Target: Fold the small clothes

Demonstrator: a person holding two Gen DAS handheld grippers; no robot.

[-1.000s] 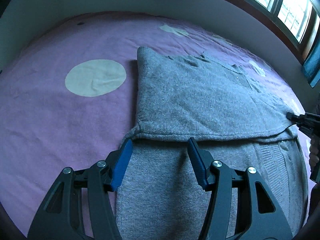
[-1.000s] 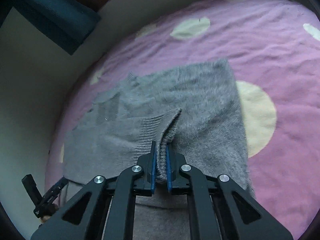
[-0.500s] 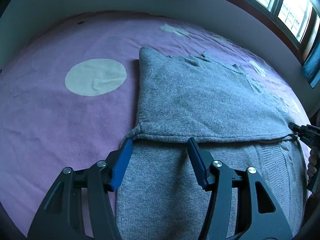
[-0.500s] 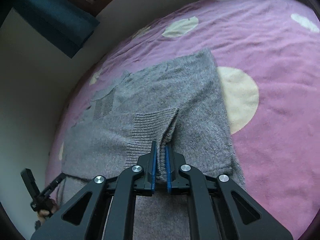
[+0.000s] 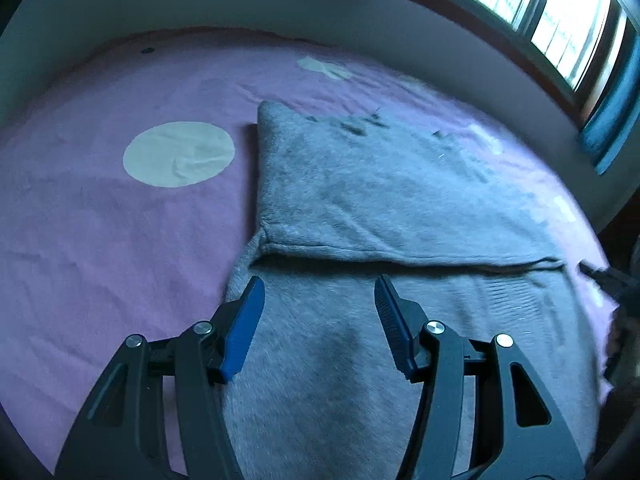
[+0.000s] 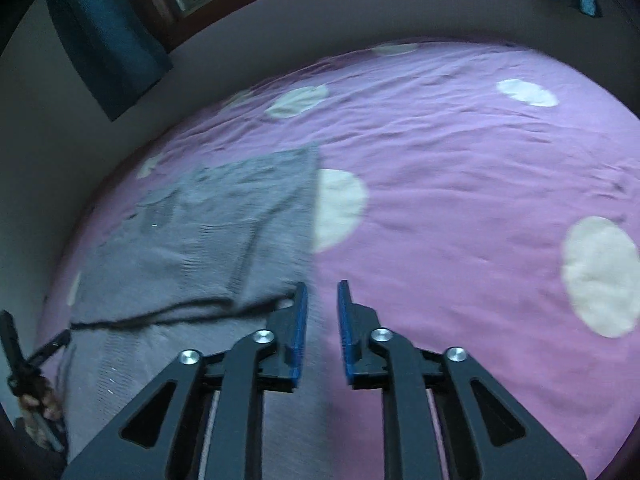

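Observation:
A grey knit sweater lies on the purple bedspread, its far half folded over onto the near half along a crosswise edge. My left gripper hovers open over the near half, just short of that edge, with nothing between its blue pads. My right gripper is opening its jaws; they stand a little apart at the sweater's right border, and no cloth is pinched between them. The right gripper's tip shows at the fold's right end in the left wrist view.
The bedspread carries cream dots, one just left of the sweater. A pale wall, a window and teal curtains run behind the bed. A hand holds the left gripper at the left edge.
The right gripper's jaws, earlier shut on the sweater's ribbed folded edge, have parted and let it go. That gripper has swung away to the right. The left gripper has stayed put.

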